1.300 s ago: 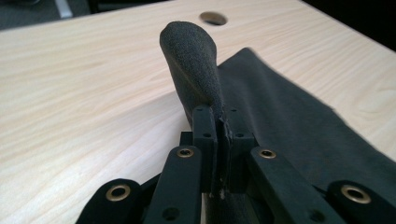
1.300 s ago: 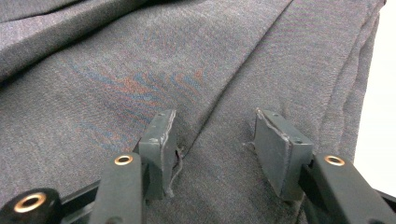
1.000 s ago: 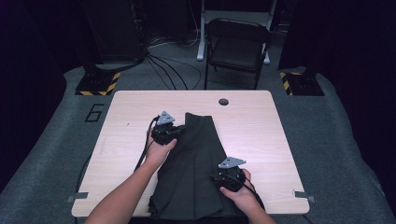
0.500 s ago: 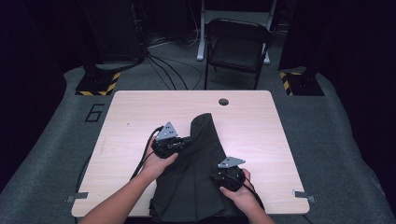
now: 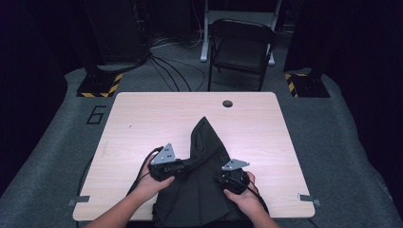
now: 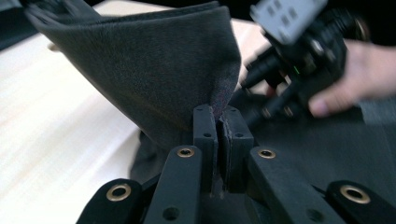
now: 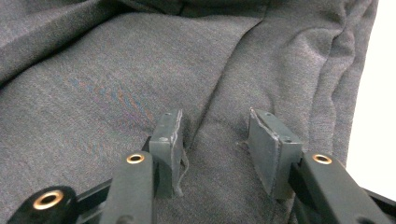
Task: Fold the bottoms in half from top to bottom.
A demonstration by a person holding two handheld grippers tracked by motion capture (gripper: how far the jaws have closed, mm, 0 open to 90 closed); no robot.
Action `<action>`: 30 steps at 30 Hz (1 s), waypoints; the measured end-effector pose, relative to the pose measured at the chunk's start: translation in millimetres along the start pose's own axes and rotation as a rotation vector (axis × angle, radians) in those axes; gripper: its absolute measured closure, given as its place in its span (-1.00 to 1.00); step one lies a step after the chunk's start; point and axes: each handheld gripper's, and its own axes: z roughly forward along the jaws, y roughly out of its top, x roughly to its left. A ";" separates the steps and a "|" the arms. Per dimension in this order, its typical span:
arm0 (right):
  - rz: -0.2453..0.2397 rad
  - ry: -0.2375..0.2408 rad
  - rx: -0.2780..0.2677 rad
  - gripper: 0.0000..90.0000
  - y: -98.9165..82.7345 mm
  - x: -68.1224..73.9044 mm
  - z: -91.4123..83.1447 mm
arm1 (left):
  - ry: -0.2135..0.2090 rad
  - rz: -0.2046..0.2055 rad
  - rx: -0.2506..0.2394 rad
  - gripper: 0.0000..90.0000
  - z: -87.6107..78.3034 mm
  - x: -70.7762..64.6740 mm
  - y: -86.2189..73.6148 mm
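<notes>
A dark grey garment (image 5: 202, 156) lies on the near middle of the wooden table (image 5: 142, 118), its far end folded up into a peak. My left gripper (image 5: 183, 166) is shut on an edge of the garment (image 6: 154, 60), lifting it so the cloth drapes over the jaws (image 6: 217, 123). My right gripper (image 5: 227, 178) rests on the right part of the garment (image 7: 140, 70) with its jaws open; cloth lies flat between the pads (image 7: 273, 149). In the left gripper view the right gripper (image 6: 299, 51) and its hand sit just beyond.
A round cable hole (image 5: 227, 103) is in the table's far edge. A folding chair (image 5: 242, 47) stands behind the table, with cables on the floor. Bare tabletop (image 5: 138, 123) stretches to the left and far side.
My left gripper has pulled the garment's far left corner toward the person, folding the cloth into a raised peak. The right gripper has stayed in place.
</notes>
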 end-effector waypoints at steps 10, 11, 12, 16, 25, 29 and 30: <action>-0.003 0.002 -0.002 0.24 0.2 -0.9 0.3 | -0.099 -0.005 0.092 0.91 7.3 -14.9 -32.6; -0.002 0.002 -0.002 0.24 0.3 -0.9 0.3 | -0.105 -0.008 0.099 0.91 8.6 -15.2 -34.9; -0.002 0.002 -0.002 0.24 0.3 -1.0 0.3 | -0.111 -0.014 0.105 0.91 10.2 -15.7 -36.9; -0.001 0.001 -0.001 0.24 0.5 -1.0 0.3 | -0.129 -0.036 0.133 0.91 18.4 -15.7 -47.0; 0.063 0.033 0.009 0.08 4.0 -2.3 -2.7 | -0.122 -0.058 0.169 0.91 28.4 -15.1 -56.7; 0.090 0.054 -0.052 -0.03 13.2 2.2 -16.6 | -0.101 -0.045 0.157 0.90 28.7 -18.0 -57.5; 0.096 0.062 -0.071 -0.06 15.8 4.2 -20.2 | -0.102 -0.042 0.159 0.90 28.3 -18.0 -57.3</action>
